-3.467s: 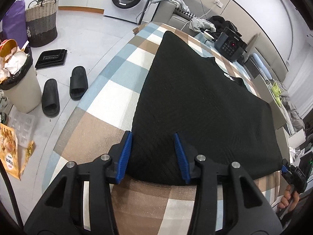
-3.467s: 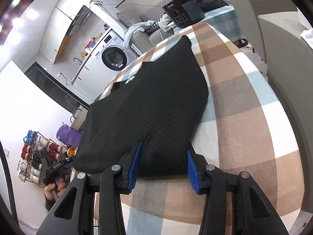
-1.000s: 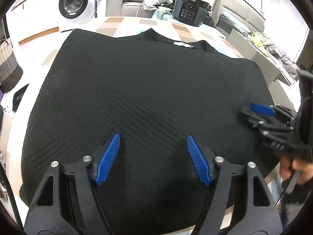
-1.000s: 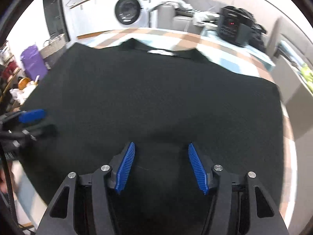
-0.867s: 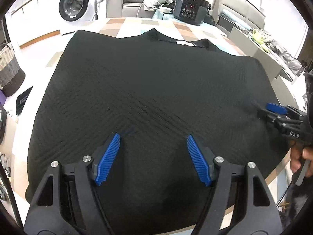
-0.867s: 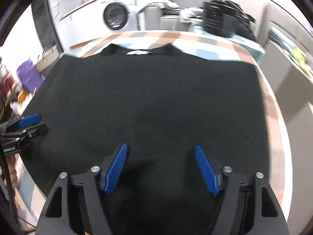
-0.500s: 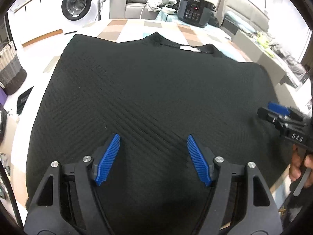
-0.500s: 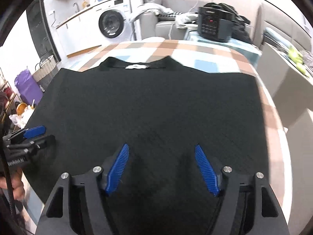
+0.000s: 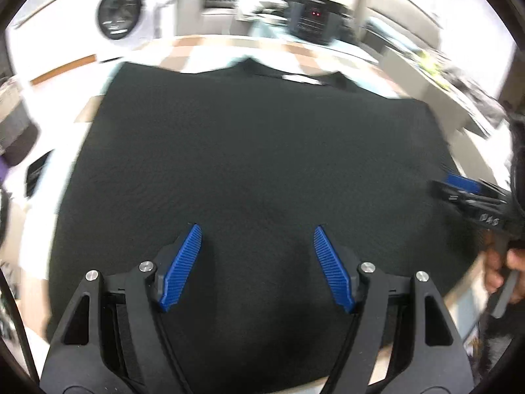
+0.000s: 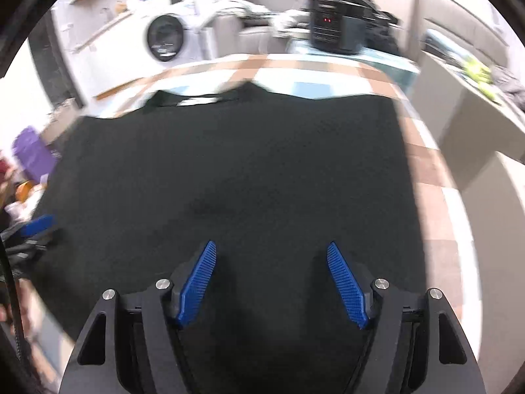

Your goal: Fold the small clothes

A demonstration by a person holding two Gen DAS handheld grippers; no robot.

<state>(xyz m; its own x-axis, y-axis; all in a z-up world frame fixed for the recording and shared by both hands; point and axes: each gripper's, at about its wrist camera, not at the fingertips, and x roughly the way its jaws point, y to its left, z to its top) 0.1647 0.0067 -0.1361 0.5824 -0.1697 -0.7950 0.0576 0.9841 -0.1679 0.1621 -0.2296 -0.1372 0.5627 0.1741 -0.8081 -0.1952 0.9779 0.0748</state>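
Observation:
A black knit top (image 9: pixel 256 164) lies spread flat on the checked tablecloth, its collar and white label (image 9: pixel 302 78) at the far side. It fills the right wrist view too (image 10: pixel 229 170). My left gripper (image 9: pixel 256 249) is open and empty above the near hem, left of middle. My right gripper (image 10: pixel 272 266) is open and empty above the near hem, right of middle. The right gripper shows at the right edge of the left wrist view (image 9: pixel 469 190), and the left gripper shows at the left edge of the right wrist view (image 10: pixel 29 229).
The checked tablecloth (image 10: pixel 433 177) shows bare to the right of the top. A black cooker (image 10: pixel 338 29) stands at the table's far end. A washing machine (image 9: pixel 121 19) and a sofa with clothes stand beyond. A grey counter (image 10: pixel 466 105) is at the right.
Both grippers stay open over the top. The views have shifted a little and blurred with motion; the top has not moved.

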